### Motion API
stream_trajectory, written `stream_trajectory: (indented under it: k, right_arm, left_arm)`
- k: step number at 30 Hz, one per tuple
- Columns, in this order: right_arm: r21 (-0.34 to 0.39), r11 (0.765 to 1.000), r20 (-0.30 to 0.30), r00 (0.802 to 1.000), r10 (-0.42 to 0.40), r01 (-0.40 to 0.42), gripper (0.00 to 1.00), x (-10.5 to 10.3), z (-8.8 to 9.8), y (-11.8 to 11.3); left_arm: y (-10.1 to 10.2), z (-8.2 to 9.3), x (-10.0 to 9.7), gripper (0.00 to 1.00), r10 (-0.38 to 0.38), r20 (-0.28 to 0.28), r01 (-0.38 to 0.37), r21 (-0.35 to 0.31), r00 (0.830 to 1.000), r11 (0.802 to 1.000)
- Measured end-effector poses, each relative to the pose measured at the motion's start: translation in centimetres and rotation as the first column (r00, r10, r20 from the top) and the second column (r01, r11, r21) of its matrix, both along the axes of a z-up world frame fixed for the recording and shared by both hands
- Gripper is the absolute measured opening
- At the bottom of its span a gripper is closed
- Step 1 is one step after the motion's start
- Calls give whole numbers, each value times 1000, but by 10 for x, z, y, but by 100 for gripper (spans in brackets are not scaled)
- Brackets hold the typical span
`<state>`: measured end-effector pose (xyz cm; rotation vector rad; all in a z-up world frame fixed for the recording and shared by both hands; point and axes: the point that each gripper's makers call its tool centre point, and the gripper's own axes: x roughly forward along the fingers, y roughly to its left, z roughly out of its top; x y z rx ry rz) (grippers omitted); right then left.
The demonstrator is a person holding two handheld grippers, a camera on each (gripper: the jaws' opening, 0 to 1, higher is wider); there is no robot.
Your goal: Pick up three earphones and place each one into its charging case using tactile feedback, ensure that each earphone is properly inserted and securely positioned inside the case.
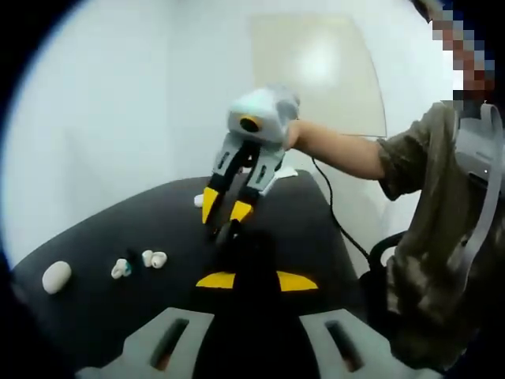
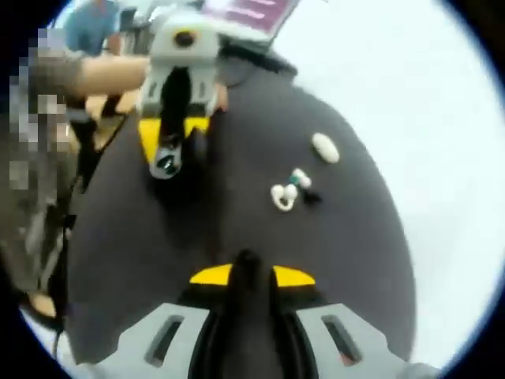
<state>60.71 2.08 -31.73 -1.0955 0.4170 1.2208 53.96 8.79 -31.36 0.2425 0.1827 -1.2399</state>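
On the black tabletop (image 1: 95, 237) lie a white oval charging case (image 1: 57, 276) (image 2: 324, 148) and loose white earphones (image 1: 155, 258) (image 2: 282, 197), one with a teal part (image 1: 121, 268) (image 2: 300, 180). My left gripper (image 1: 256, 281) (image 2: 172, 136) is shut on a dark piece with a teal glint (image 2: 166, 163), likely a case. My right gripper (image 2: 251, 275) (image 1: 225, 208) is shut on a small dark rounded object (image 1: 227, 231) (image 2: 248, 262). The two grippers face each other above the middle of the table, a short way apart.
A small white item (image 1: 199, 200) lies behind the right gripper. A person in an olive sleeve (image 1: 430, 181) stands at the table's right side, with a black cable (image 1: 335, 213) and a chair (image 1: 387, 249) there. The table edges drop off close by.
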Motion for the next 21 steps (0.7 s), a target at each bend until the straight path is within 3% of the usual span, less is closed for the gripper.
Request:
stream_trajectory:
  k: [7,11,17,19,21]
  right_arm:
    - [-15,1000,-15,1000,9,-10,18,-7,8,16]
    - [-117,992,23,999,-42,44,13,6,4,11]
    - [-168,985,13,999,-40,42,8,2,-9,10]
    - [-156,987,5,999,-38,38,8,1,-6,8]
    - [-65,997,-57,997,-47,43,8,-4,0,9]
  left_arm:
    - [1,0,0,14,0,0,0,0,1000,1000]
    - [1,0,0,14,0,0,0,0,1000,1000]
    - [2,0,0,14,-2,4,2,2,1000,1000]
    - [1,0,0,14,-2,4,2,2,1000,1000]
    - [1,0,0,14,-2,5,2,3,1000,1000]
